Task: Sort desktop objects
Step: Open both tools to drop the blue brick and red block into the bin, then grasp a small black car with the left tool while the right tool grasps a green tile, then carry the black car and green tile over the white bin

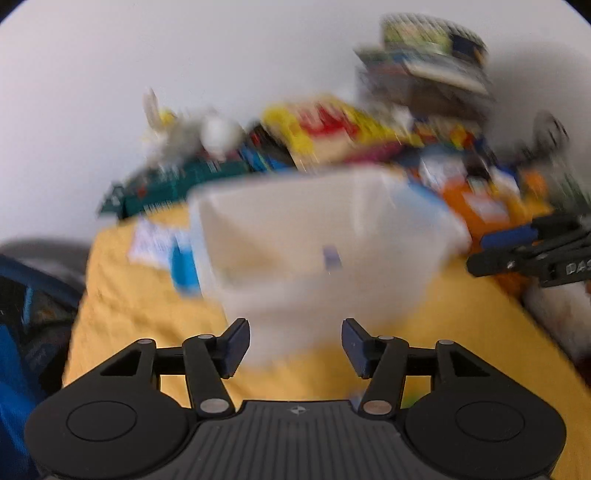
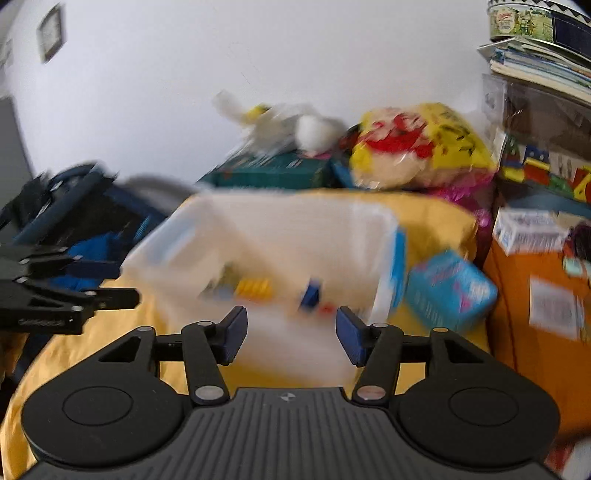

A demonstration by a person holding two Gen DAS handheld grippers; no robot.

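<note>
Both views are pretty smeared, so small stuff is hard to read. Dead ahead of both grippers sits a translucent white plastic bin, boxy with rounded corners and thin glossy walls, standing on a soft yellow cloth that looks slightly quilted.

The left gripper has its tongs spread fairly wide with nothing between the flat blue pads; the bin's near wall is just beyond the tips. Same story for the right gripper: tongs apart, empty, pointed at the bin's near corner.

Inside the bin, through the cloudy wall, there's a ridged yellow block, a small blue block and a tiny red bit; can't tell more than that.

Just to the right of the bin lies a tilted teal cardboard box. Behind it all, against the white wall, are a crinkly yellow plastic bag with red print, a fluffy white plush toy on a dark green flat box, and a stack of books topped by a round printed tin.
</note>
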